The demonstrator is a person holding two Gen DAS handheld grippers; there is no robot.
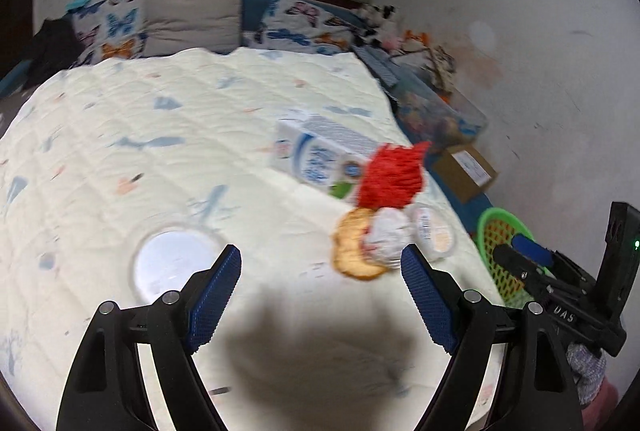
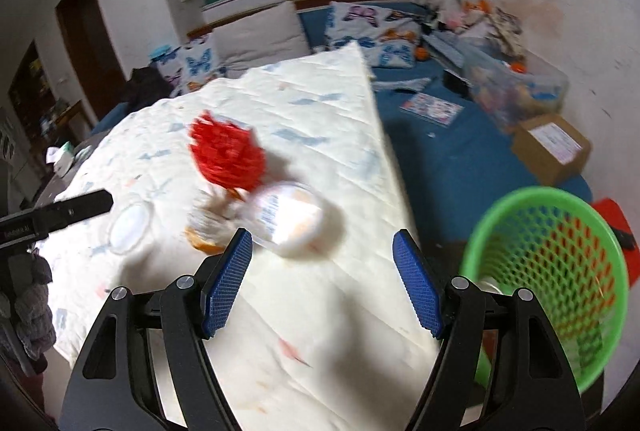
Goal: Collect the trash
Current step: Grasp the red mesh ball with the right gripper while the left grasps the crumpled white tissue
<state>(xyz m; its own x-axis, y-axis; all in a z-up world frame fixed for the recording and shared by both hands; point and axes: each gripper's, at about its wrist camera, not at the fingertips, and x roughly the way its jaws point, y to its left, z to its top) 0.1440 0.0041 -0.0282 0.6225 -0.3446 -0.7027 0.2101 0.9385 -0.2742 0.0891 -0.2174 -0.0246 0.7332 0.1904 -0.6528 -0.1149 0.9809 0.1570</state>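
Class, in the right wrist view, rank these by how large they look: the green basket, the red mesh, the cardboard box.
1. green basket, though it sits nearest the camera.
2. red mesh and cardboard box: too alike to rank.

Home bedroom, quilted bed [image 1: 160,119], butterfly pillows [image 2: 196,65]
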